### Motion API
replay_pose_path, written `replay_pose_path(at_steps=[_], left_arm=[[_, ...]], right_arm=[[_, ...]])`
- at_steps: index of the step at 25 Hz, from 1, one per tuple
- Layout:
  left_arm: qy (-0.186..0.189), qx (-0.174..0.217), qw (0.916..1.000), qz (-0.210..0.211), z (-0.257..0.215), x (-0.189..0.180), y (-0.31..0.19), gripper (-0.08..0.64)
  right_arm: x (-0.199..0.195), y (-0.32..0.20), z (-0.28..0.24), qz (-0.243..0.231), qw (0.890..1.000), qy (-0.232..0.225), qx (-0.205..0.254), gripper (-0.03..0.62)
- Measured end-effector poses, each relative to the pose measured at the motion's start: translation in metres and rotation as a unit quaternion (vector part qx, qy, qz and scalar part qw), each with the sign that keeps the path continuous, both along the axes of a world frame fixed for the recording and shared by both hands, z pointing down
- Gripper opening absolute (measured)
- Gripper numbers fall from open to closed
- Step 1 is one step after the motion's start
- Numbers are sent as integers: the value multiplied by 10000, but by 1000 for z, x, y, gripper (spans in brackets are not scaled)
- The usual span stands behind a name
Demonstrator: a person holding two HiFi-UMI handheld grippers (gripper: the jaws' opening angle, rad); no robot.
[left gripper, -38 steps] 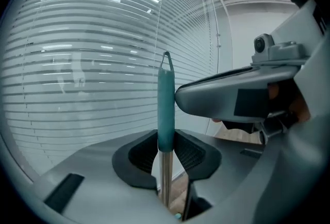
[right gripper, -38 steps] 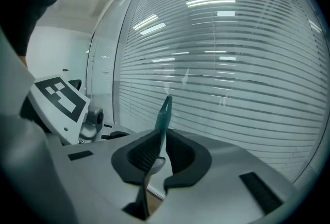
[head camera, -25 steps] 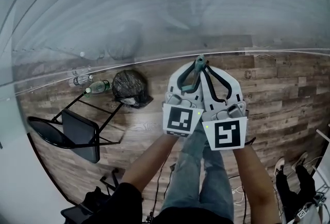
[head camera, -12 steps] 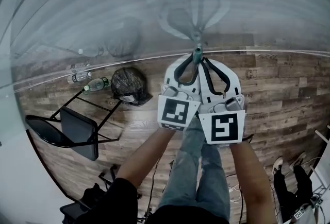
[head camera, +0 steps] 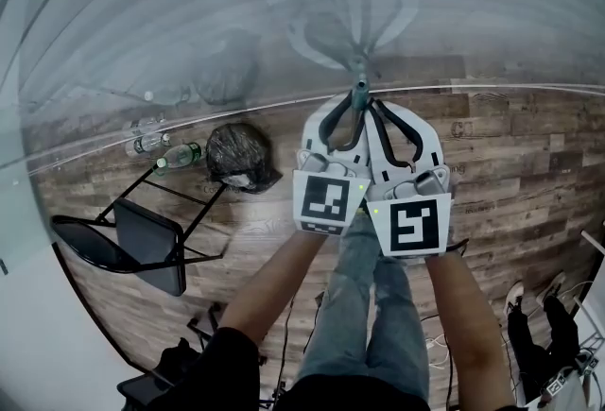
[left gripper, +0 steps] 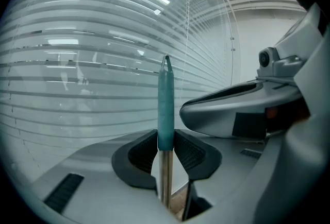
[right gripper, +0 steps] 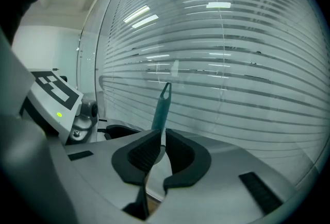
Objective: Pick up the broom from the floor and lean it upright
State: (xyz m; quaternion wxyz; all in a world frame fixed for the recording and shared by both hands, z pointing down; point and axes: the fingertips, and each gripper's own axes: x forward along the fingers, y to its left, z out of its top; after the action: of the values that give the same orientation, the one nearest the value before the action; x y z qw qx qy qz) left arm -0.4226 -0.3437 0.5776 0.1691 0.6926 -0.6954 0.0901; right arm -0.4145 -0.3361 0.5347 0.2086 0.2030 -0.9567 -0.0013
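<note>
The broom stands upright, and only its handle shows: a teal end grip [left gripper: 165, 107] with a hanging loop, on a metal shaft. My left gripper [left gripper: 166, 153] is shut on it just where the teal grip meets the metal. My right gripper [right gripper: 161, 152] is shut on the same handle [right gripper: 161, 109], close beside the left one. In the head view both grippers [head camera: 344, 124] [head camera: 386, 129] meet at the handle tip [head camera: 360, 98], right in front of the frosted glass wall [head camera: 284, 22]. The broom's head is hidden below my hands.
On the wooden floor to the left lie a black bin bag [head camera: 238, 159], two plastic bottles [head camera: 175, 157] and a black folding chair [head camera: 132, 244]. Cables trail on the floor near my legs. A person's shoes [head camera: 531, 322] show at the lower right.
Both grippers have stayed shut on the handle; they and the handle tip sit slightly nearer the glass wall in the head view than a second ago.
</note>
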Motion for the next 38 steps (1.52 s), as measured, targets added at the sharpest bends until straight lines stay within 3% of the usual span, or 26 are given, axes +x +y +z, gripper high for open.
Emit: replay_pose_path(at_steps=[27,33,38], left_arm=[[-87,-177,9998,-96,-4,16,20,114],[-119,-81,9999,-76,-30,26,37,114],[-245,-40,9997,-27,-72,38,69,114]], right_arm=[[40,9,-4,30,10000,34,-13,40],[61,19,-22,70,10000,51,9,40],[101,32,-54,157,9997,-4,-212,40]])
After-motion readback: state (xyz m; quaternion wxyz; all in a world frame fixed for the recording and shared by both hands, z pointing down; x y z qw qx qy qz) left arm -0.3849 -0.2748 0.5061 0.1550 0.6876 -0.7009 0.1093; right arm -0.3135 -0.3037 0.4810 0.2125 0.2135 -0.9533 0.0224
